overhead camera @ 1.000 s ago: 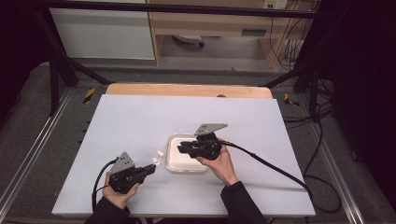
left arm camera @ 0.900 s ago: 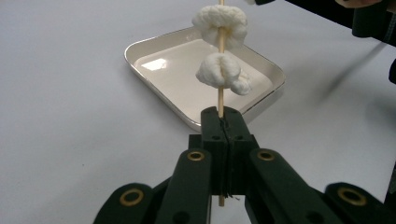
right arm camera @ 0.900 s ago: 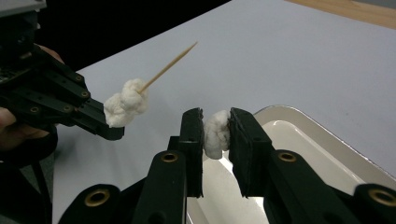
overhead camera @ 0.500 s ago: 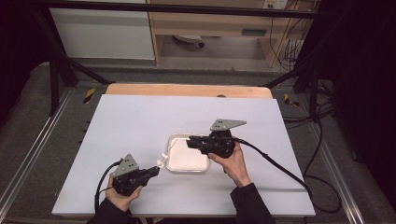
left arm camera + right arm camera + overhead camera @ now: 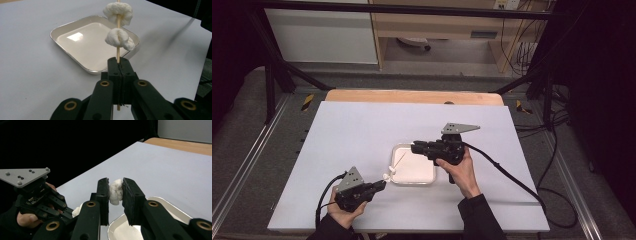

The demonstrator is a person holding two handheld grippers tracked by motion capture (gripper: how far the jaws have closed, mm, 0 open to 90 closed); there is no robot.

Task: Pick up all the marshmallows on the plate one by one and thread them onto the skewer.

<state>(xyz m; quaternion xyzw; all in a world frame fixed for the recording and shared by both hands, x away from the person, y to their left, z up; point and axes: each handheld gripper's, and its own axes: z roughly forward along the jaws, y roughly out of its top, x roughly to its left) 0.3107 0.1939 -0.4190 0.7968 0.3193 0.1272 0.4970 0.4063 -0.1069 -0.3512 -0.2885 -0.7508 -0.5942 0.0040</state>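
My left gripper [image 5: 119,62] is shut on a thin wooden skewer [image 5: 117,52] that carries two white marshmallow pieces [image 5: 118,37] above the jaws. In the high view the left gripper [image 5: 381,185] sits at the front left of a white tray [image 5: 419,170], and the skewer [image 5: 399,162] slants over the tray's left edge. My right gripper [image 5: 115,185] is shut on another white marshmallow [image 5: 115,192]. It hovers in the high view as the right gripper [image 5: 414,146] above the tray's far edge, jaws pointing left.
The tray [image 5: 70,23] looks bare inside and rests mid-table on a pale sheet [image 5: 362,130]. A wooden strip [image 5: 412,96] runs along the far table edge. Black cables [image 5: 507,172] trail from the grippers. Open room lies left and behind the tray.
The right gripper has lifted and drawn back to the right over the tray with the marshmallow in it. The left gripper has stayed nearly still with the skewer.
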